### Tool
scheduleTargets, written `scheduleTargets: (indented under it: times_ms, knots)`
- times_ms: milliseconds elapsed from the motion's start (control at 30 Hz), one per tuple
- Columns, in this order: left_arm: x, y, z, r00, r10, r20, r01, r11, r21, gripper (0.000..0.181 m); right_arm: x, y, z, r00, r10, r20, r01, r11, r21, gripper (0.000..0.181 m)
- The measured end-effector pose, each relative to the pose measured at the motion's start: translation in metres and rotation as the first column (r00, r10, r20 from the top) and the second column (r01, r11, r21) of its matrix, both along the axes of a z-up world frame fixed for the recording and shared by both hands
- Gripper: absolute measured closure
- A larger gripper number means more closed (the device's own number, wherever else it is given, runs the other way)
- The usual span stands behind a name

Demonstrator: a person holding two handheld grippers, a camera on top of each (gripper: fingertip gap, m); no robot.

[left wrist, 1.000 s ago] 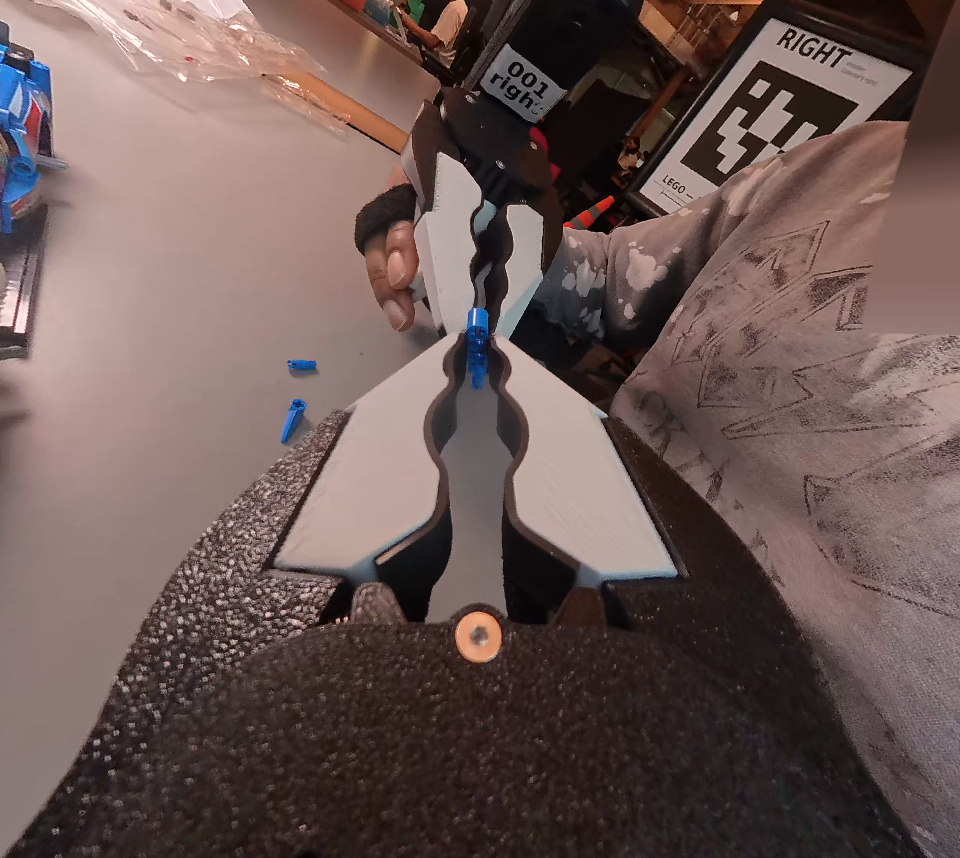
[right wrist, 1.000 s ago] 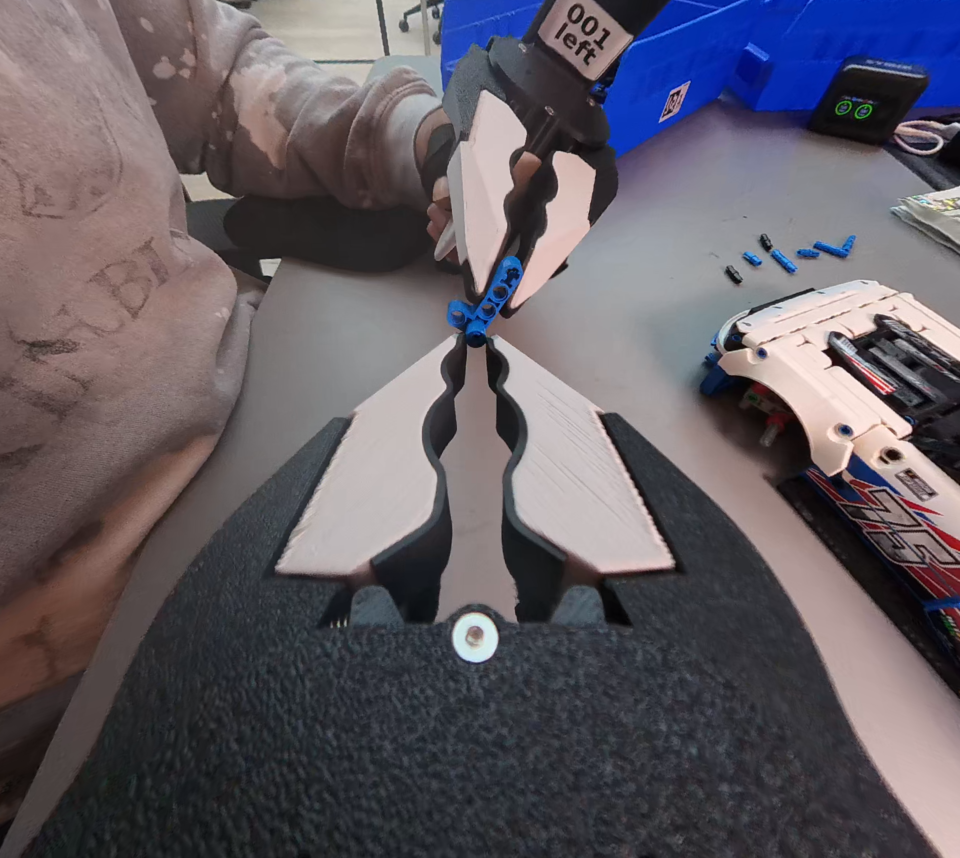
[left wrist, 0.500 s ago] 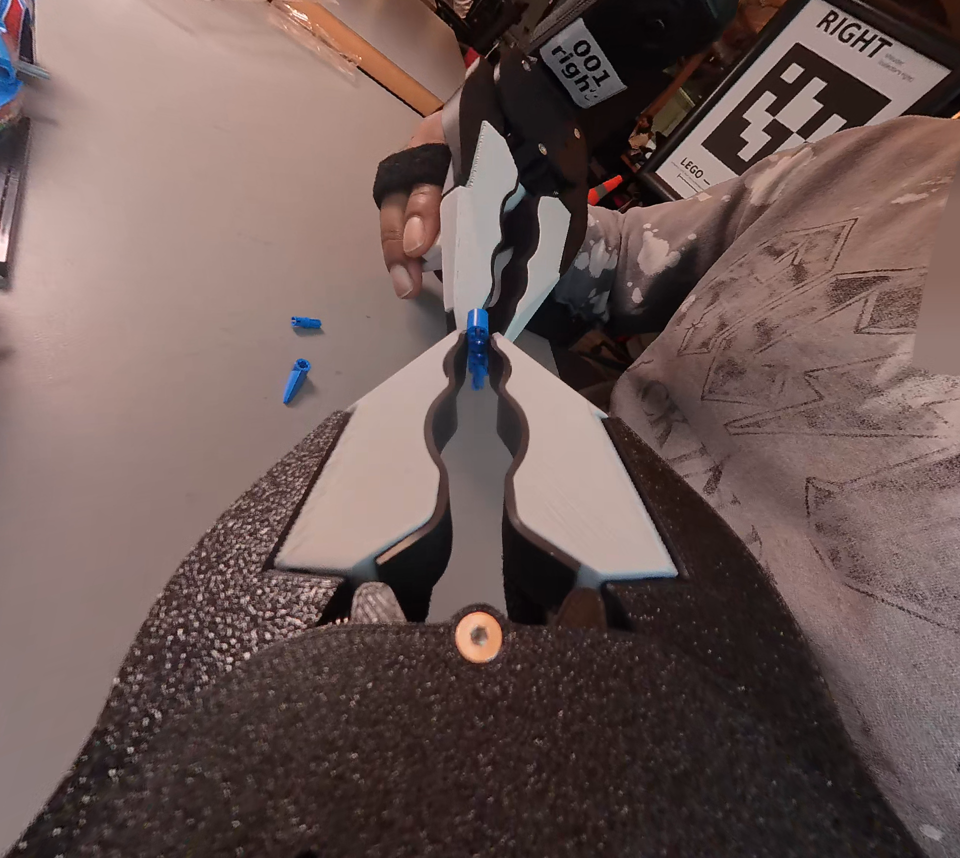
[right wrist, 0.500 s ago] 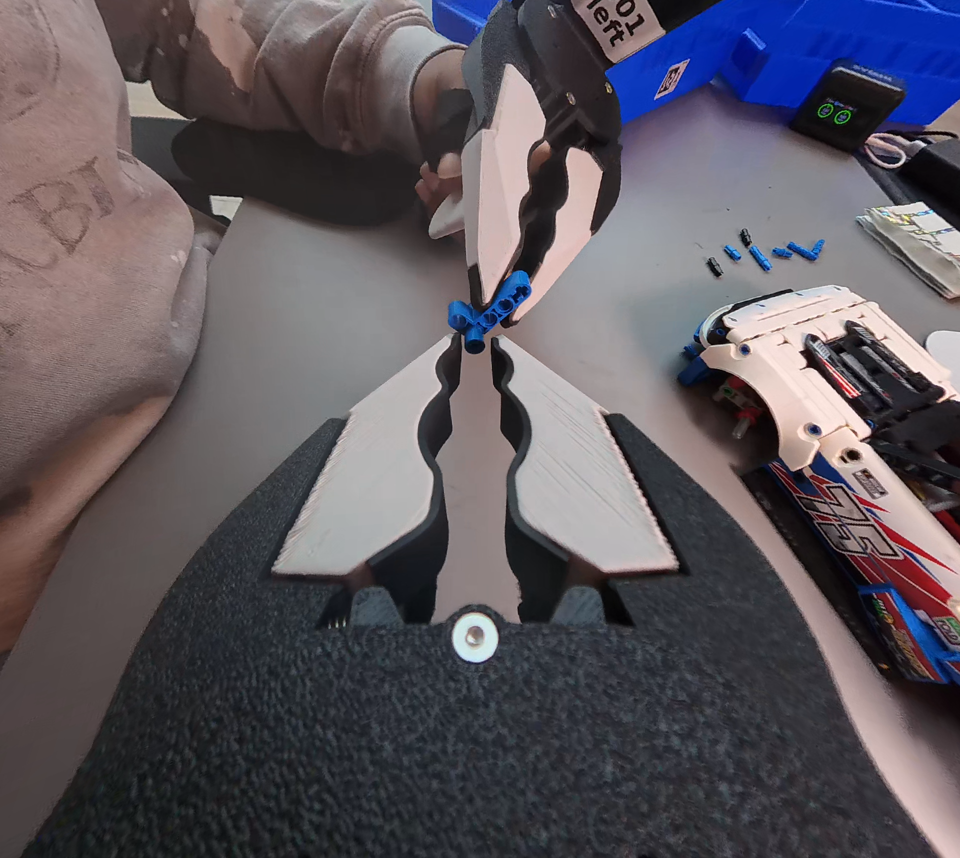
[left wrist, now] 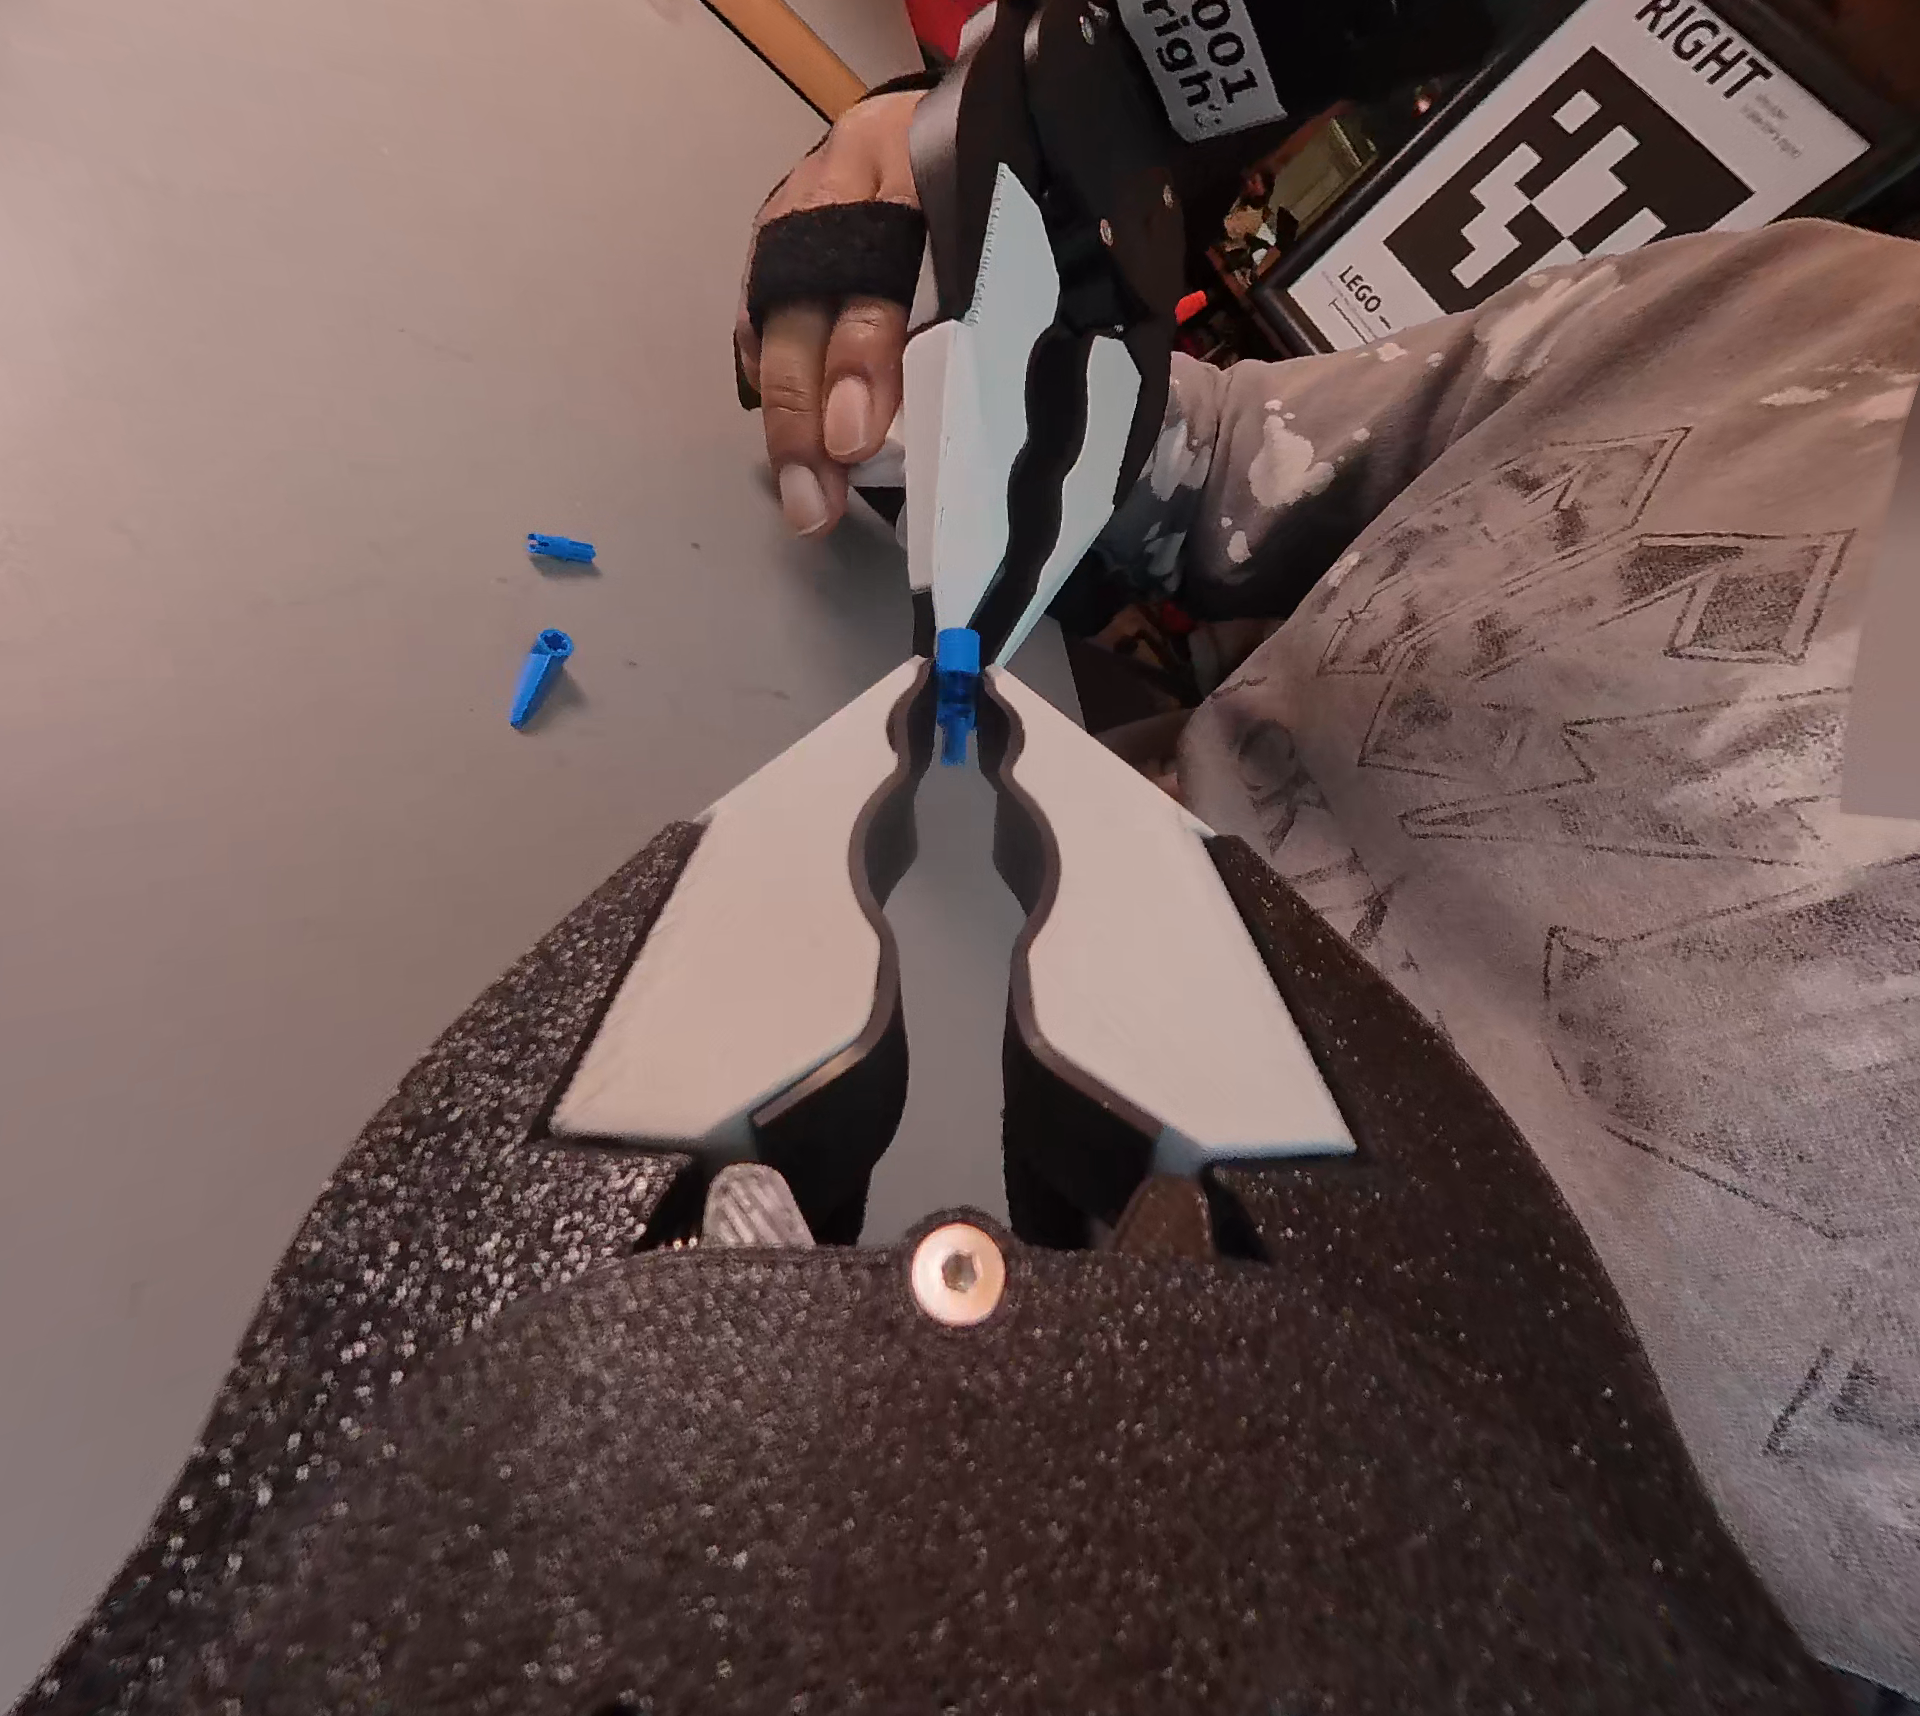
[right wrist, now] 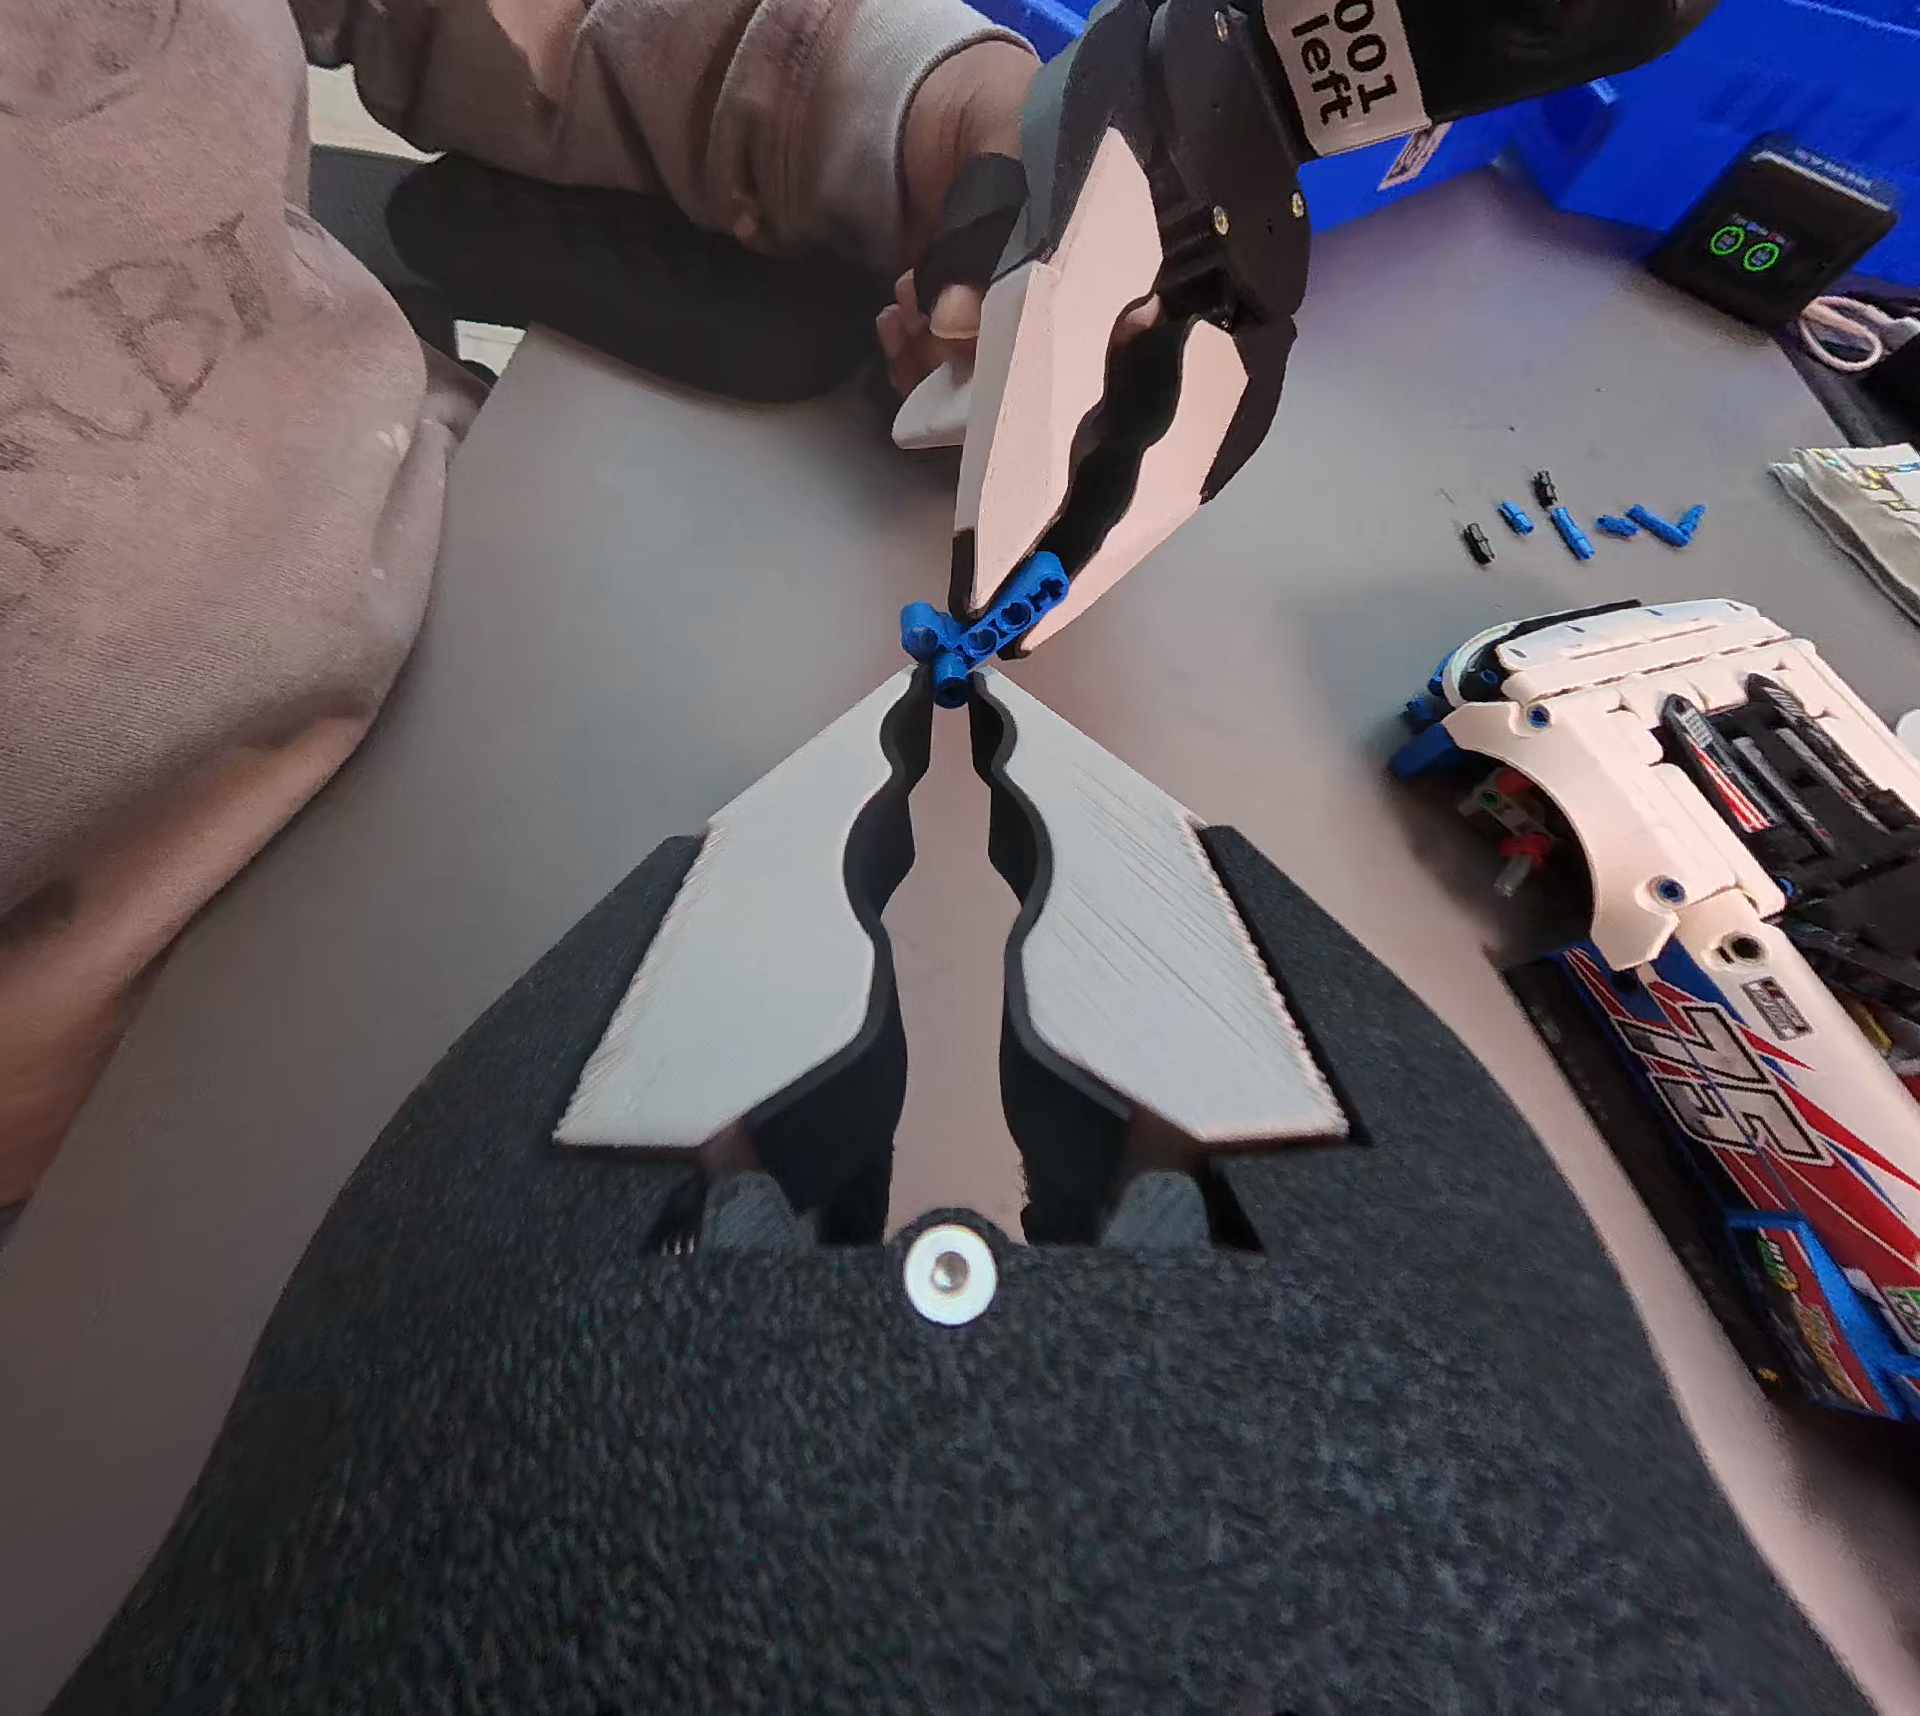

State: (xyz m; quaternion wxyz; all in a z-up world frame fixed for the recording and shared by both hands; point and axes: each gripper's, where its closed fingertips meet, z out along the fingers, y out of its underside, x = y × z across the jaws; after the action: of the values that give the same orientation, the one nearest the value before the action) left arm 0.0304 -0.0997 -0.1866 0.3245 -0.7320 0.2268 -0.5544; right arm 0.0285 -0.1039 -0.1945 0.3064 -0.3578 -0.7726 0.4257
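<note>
Left gripper (left wrist: 954, 679) is closed on a blue beam piece (right wrist: 1013, 617), held above the grey table (left wrist: 312, 316). Right gripper (right wrist: 945, 679) is pinched on a blue pin (right wrist: 948, 687) seated at the beam's end, tips nearly touching. Two loose blue pins (left wrist: 540, 674) lie nearby; a toy race car (right wrist: 1662, 887) sits to the right.

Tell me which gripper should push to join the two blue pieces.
Probably the right gripper: it is shut on the short blue connector, whose end touches the blue beam, while the left gripper clamps that beam crosswise.
</note>
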Motion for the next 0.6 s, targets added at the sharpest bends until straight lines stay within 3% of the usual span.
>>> scheduleTargets:
  times_ms: [133,233,400,500,600]
  knots:
    - [-0.007,-0.004,-0.011,0.997,-0.013,-0.073,0.013,1.0,0.002,0.176,0.009,0.006,0.005,1.0,-0.002,0.009,0.003,1.0,-0.021,0.176]
    - [-0.022,-0.001,-0.012,0.996,0.019,-0.091,-0.018,1.0,0.016,0.176,0.019,0.036,0.019,0.995,-0.097,-0.026,0.096,0.994,-0.045,0.176]
    - [-0.024,0.014,-0.003,0.993,0.096,-0.072,-0.089,0.992,0.089,0.176,0.016,0.082,0.006,0.959,-0.283,-0.005,0.283,0.959,0.003,0.175]
    - [-0.036,0.027,0.005,0.976,0.21,-0.06,-0.198,0.966,0.164,0.176,0.026,0.162,0.007,0.824,-0.565,-0.034,0.566,0.821,0.074,0.175]
    - [-0.05,0.041,0.012,0.947,0.318,-0.03,-0.307,0.933,0.189,0.176,0.049,0.252,0.007,0.594,-0.803,-0.039,0.802,0.588,0.111,0.175]
